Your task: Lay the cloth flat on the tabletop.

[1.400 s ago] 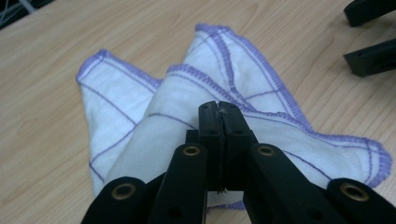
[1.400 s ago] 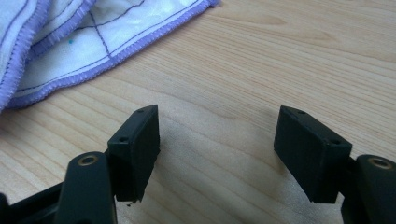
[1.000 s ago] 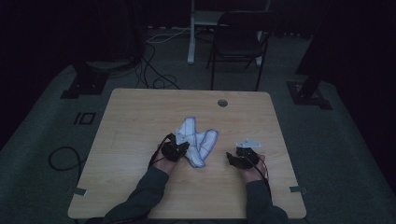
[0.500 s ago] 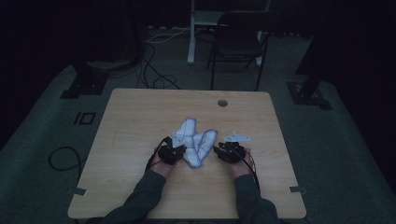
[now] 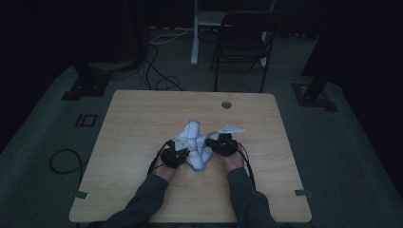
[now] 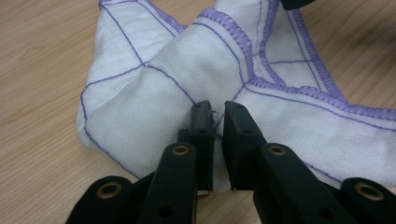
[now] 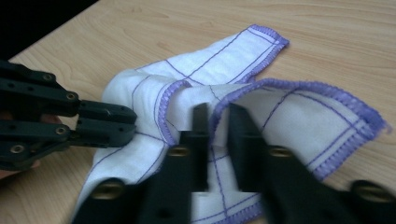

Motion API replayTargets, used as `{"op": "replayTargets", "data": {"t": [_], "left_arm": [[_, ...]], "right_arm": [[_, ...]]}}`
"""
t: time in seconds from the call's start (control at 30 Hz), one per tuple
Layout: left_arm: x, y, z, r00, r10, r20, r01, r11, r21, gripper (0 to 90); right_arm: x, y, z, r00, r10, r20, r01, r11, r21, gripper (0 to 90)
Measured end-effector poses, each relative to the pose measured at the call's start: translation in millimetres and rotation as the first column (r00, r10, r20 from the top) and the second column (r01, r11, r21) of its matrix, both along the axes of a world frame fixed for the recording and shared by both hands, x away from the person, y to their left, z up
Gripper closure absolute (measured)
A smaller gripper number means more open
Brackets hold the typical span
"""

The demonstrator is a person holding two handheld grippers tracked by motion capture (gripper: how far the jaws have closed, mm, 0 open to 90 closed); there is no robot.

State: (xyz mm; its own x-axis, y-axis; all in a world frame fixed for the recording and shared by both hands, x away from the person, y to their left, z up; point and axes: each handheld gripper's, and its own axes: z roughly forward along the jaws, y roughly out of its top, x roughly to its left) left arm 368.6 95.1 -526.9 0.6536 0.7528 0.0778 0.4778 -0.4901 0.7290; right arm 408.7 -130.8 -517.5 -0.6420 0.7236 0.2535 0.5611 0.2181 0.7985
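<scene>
A white cloth (image 5: 192, 137) with purple stitched lines lies crumpled on the wooden table (image 5: 142, 114). My left gripper (image 5: 185, 153) is at its left side. In the left gripper view the tips (image 6: 218, 106) rest on the cloth (image 6: 187, 56); the jaws have just been opening and stand a narrow gap apart, with no fold visibly pressed between them. My right gripper (image 5: 210, 142) is at the cloth's right side. Its jaws (image 7: 215, 109) have just closed, and the purple hem of the cloth (image 7: 299, 116) runs between them. The left gripper (image 7: 133, 123) also shows there, touching the cloth.
A round cable hole (image 5: 226, 104) sits near the table's far edge. Beyond the table stand a dark chair (image 5: 242, 42) and floor cables (image 5: 157, 71). Another cable loop (image 5: 62, 159) lies on the floor at the left. Bare tabletop surrounds the cloth.
My right hand has moved left from beside the cloth onto its right side. The left hand has stayed where it was.
</scene>
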Motion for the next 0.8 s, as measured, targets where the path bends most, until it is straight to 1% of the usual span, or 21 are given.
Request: {"op": "replayTargets", "data": {"t": [0.03, 0.1, 0.13, 0.17, 0.3, 0.37, 0.4, 0.47, 0.57, 0.63, 0.7, 0.73, 0.77, 0.8], "left_arm": [[-0.3, -0.3, 0.5, 1.0000, -0.002, 0.001, 0.002, 1.0000, 0.002, 80.6], [-0.6, -0.8, 2.4, 1.0000, -0.007, 0.002, 0.007, 1.0000, -0.001, 78.1], [-1.1, -1.3, 3.9, 0.9999, -0.011, 0.006, 0.011, 0.9998, -0.014, 76.1], [-1.4, -1.6, 5.2, 0.9999, -0.013, 0.008, 0.013, 0.9997, -0.019, 72.9], [0.7, -4.2, 13.0, 0.9994, -0.011, 0.032, 0.011, 0.9997, -0.023, 66.7], [4.2, -6.3, 17.5, 0.9990, -0.011, 0.044, 0.012, 0.9997, -0.020, 64.0], [7.1, -8.1, 20.2, 0.9984, -0.014, 0.055, 0.015, 0.9998, -0.016, 60.9], [12.1, -11.6, 23.7, 0.9972, -0.023, 0.072, 0.024, 0.9996, -0.015, 60.0], [21.9, -18.1, 25.2, 0.9969, -0.032, 0.071, 0.033, 0.9993, -0.016, 52.4], [27.0, -21.7, 23.5, 0.9961, -0.043, 0.077, 0.043, 0.9991, 0.001, 50.5], [32.4, -26.0, 19.5, 0.9971, -0.050, 0.057, 0.050, 0.9986, 0.016, 49.6], [33.6, -27.3, 18.0, 0.9973, -0.053, 0.051, 0.051, 0.9983, 0.029, 50.6], [34.2, -27.9, 17.1, 0.9974, -0.053, 0.049, 0.051, 0.9979, 0.039, 56.9], [34.7, -28.1, 16.7, 0.9980, -0.050, 0.039, 0.048, 0.9978, 0.046, 62.0]], "right_arm": [[-0.2, 0.5, 0.0, 1.0000, 0.008, 0.000, -0.008, 1.000, -0.002, 89.9], [-1.5, 0.6, 0.4, 0.9998, 0.018, 0.003, -0.018, 1.000, 0.003, 90.0], [-2.1, 0.5, 0.6, 0.9997, 0.022, 0.007, -0.022, 1.000, 0.003, 90.0], [-3.4, 0.0, 0.9, 0.9995, 0.028, 0.012, -0.028, 1.000, 0.001, 90.0], [-5.8, 0.1, 1.1, 0.9989, 0.040, 0.026, -0.039, 0.999, -0.009, 90.0], [-6.1, 0.2, 1.5, 0.9988, 0.040, 0.028, -0.040, 0.999, -0.012, 90.0], [-6.0, -0.1, 1.8, 0.9986, 0.041, 0.032, -0.040, 0.999, -0.014, 90.0], [-6.1, -0.2, 1.8, 0.9986, 0.041, 0.032, -0.041, 0.999, -0.015, 90.0], [-6.3, -0.2, 1.9, 0.9986, 0.041, 0.032, -0.041, 0.999, -0.020, 90.0], [-6.3, -0.3, 2.1, 0.9985, 0.042, 0.035, -0.041, 0.999, -0.021, 90.0], [-6.9, -0.6, 2.9, 0.9985, 0.041, 0.036, -0.040, 0.999, -0.024, 90.0], [-7.2, -0.9, 3.3, 0.9985, 0.040, 0.037, -0.039, 0.999, -0.027, 90.0], [-7.4, -1.3, 3.7, 0.9984, 0.039, 0.040, -0.038, 0.999, -0.033, 90.0], [-7.5, -1.8, 3.9, 0.9983, 0.039, 0.043, -0.038, 0.999, -0.037, 90.0]]}}
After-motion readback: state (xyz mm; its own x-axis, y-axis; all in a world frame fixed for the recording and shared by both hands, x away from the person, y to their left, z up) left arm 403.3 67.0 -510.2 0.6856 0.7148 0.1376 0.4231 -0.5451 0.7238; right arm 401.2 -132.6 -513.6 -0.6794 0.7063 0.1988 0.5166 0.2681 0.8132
